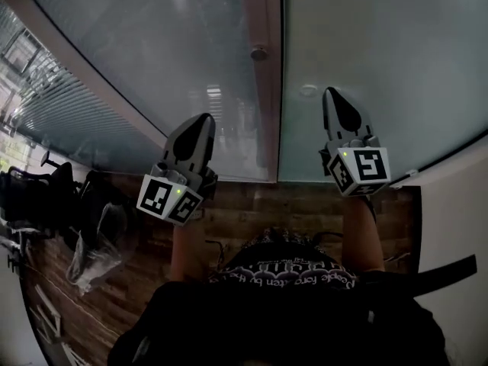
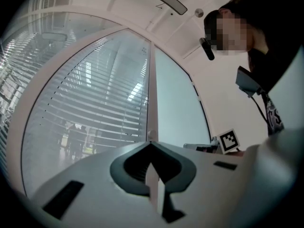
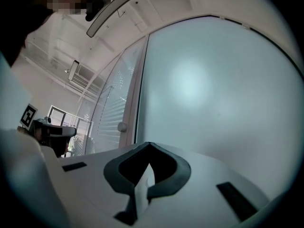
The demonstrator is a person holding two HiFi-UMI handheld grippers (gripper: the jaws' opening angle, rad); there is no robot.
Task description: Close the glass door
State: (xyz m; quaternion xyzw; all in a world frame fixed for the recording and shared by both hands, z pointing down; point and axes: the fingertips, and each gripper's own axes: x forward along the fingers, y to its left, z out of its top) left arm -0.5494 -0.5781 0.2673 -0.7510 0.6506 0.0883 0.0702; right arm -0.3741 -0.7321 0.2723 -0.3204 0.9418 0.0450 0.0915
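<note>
Glass door (image 1: 381, 59) — I take it to be the frosted pane straight ahead of the right hand-held gripper, running from the upright strip out to the right. Whether it is already fully home against that strip I cannot tell.

Going from the left, a slatted glass panel (image 1: 152, 44) stands ahead of and to the left of the left hand-held gripper (image 1: 204, 119). That gripper's jaws are pressed together with nothing between them. Just to the right of its tip, and further ahead, runs the upright strip (image 1: 267, 128), which carries a small round knob (image 1: 259, 53). To the right of that strip, the right hand-held gripper (image 1: 332, 91) points at the frosted pane, its jaws likewise closed and empty. Its tip is near the glass, though contact cannot be made out.

The pane will likely be heavy and rigid, moving as one piece. Its smooth face offers nothing to pinch and would let a tip skid, and it would not forgive a sharp knock. The knob — or the pane's edge beside the strip — looks the better purchase. Failing that, a steady, gentle push with closed jaws near that edge should serve.
</note>
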